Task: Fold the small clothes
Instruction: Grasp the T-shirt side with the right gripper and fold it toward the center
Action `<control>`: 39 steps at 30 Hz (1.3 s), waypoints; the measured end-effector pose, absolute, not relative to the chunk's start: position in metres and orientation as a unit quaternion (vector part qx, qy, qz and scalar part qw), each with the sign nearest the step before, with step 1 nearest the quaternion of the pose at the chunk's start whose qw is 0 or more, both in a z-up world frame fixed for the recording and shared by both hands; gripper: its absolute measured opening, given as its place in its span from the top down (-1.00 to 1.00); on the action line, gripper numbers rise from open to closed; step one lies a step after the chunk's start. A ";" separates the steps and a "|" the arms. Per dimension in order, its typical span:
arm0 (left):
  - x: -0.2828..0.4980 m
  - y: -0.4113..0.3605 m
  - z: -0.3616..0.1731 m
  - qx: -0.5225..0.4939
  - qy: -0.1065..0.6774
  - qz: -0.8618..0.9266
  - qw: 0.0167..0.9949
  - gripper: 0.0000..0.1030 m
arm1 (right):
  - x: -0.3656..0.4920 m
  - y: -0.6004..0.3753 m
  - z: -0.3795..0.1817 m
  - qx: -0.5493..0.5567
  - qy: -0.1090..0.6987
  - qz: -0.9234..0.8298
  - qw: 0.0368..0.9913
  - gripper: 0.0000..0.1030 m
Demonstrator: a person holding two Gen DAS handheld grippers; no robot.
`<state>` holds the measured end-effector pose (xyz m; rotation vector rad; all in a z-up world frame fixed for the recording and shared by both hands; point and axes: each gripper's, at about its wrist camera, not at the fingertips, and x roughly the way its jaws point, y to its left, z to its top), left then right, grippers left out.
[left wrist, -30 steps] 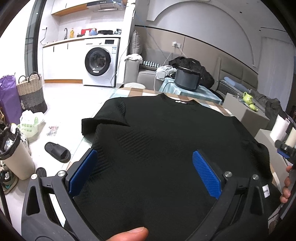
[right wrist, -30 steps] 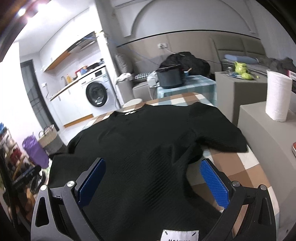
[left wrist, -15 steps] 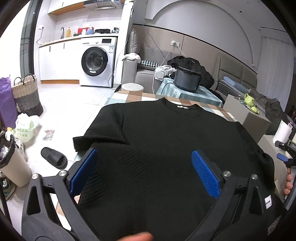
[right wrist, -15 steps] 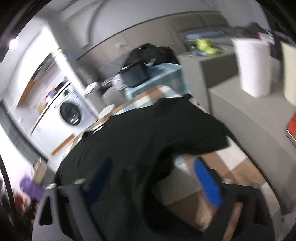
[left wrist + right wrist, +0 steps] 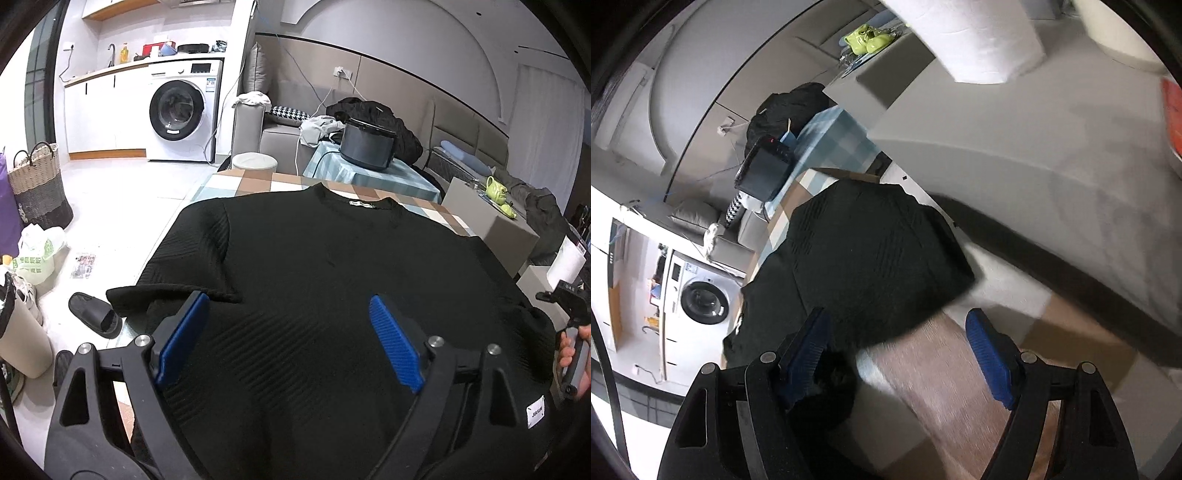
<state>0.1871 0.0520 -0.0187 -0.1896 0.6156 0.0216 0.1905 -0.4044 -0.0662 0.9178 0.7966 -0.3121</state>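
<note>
A black short-sleeved shirt (image 5: pixel 314 266) lies spread flat on the checked table (image 5: pixel 251 184), collar at the far side. My left gripper (image 5: pixel 288 321) hovers over its lower left part, the jaws closing with only flat cloth beneath them. Its left pad (image 5: pixel 184 332) is at the hem of the left sleeve. In the right wrist view the picture is rolled. My right gripper (image 5: pixel 897 332) is open low over the table (image 5: pixel 934 373), at the hem of the right sleeve (image 5: pixel 871 258). The right gripper (image 5: pixel 569 317), held by a hand, also shows at the edge of the left view.
A grey cabinet (image 5: pixel 1015 155) with a paper towel roll (image 5: pixel 975 37) stands close to the table's right side. A black pot (image 5: pixel 365 144) sits on a teal-clothed table behind. On the floor at left are a slipper (image 5: pixel 94 314), a basket (image 5: pixel 38 184) and a bin (image 5: pixel 18 343).
My right gripper rolled strongly, dropped toward the table and moved from the shirt's hem to the right sleeve. My left gripper shifted toward the left sleeve and its jaws narrowed a little. The thumb left the view.
</note>
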 end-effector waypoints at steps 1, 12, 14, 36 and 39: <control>0.190 0.051 -0.019 -0.093 0.303 0.010 0.948 -0.70 | 0.197 -0.404 -0.066 0.423 0.373 -0.152 0.812 -0.53; 0.203 0.054 -0.028 -0.105 0.300 0.007 0.948 -0.70 | 0.225 -0.384 -0.049 0.344 0.365 -0.194 0.843 0.82; 0.202 0.056 -0.030 -0.108 0.302 0.004 0.947 -0.70 | 0.228 -0.375 -0.035 0.312 0.353 -0.183 0.862 0.82; 0.166 0.073 -0.032 -0.125 0.299 0.018 0.946 -0.70 | 0.259 -0.257 -0.026 0.238 0.419 0.058 0.874 -0.02; 0.172 0.064 -0.028 -0.128 0.302 0.005 0.945 -0.70 | 0.254 -0.268 -0.030 0.265 0.428 0.055 0.862 -0.02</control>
